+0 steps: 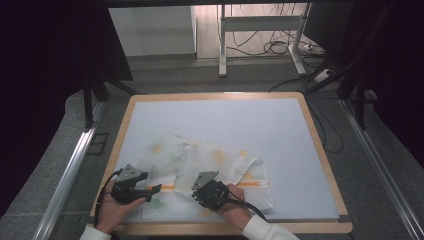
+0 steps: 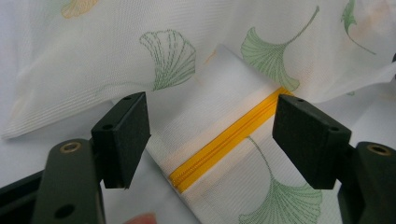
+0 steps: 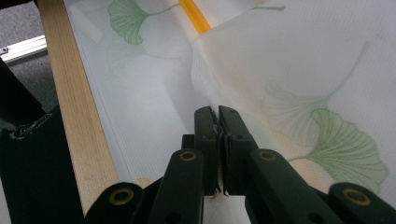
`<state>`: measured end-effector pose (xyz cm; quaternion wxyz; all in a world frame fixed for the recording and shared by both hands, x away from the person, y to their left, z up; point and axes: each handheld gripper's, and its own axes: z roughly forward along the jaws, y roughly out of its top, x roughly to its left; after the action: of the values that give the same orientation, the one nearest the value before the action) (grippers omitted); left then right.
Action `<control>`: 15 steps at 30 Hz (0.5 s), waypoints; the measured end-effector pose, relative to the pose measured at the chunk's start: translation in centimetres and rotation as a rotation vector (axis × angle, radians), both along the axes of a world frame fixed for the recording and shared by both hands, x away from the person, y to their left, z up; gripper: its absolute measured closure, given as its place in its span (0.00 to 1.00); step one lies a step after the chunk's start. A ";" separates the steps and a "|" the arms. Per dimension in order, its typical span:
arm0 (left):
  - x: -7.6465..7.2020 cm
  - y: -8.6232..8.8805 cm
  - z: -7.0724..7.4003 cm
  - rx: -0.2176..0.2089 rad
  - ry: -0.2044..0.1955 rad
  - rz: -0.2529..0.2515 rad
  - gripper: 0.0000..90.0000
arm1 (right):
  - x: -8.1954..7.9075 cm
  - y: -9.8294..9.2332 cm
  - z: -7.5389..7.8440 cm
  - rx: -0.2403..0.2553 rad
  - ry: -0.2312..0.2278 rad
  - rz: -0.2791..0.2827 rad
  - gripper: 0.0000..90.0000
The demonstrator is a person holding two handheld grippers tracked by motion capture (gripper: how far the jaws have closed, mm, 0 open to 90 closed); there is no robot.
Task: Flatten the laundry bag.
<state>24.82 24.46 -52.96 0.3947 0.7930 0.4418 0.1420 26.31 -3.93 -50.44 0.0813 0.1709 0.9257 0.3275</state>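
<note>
Blue mat [image 1: 260, 125]; right claw [image 3: 217, 111] apparently pinching mesh bag [image 3: 299, 70].

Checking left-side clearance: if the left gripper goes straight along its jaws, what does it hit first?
Probably the yellow zipper end of the mesh laundry bag, lying between the open left gripper jaws. Depth is unclear.

Yellow zipper [image 2: 224, 144] (on leaf-print mesh bag [image 2: 196, 112]) between parted jaws

White ginkgo-print mesh bag [image 1: 200, 167], yellow zipper [image 1: 167, 187], lies crumpled.
</note>
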 end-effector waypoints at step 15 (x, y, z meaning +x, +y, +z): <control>0.0 0.0 0.0 -0.003 -0.004 0.013 0.31 | 2.9 -2.0 3.7 0.106 0.000 -0.044 0.97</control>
<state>24.84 24.43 -52.98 0.3959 0.7893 0.4462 0.1456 29.22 -5.95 -46.78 0.0791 0.1955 0.9031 0.3741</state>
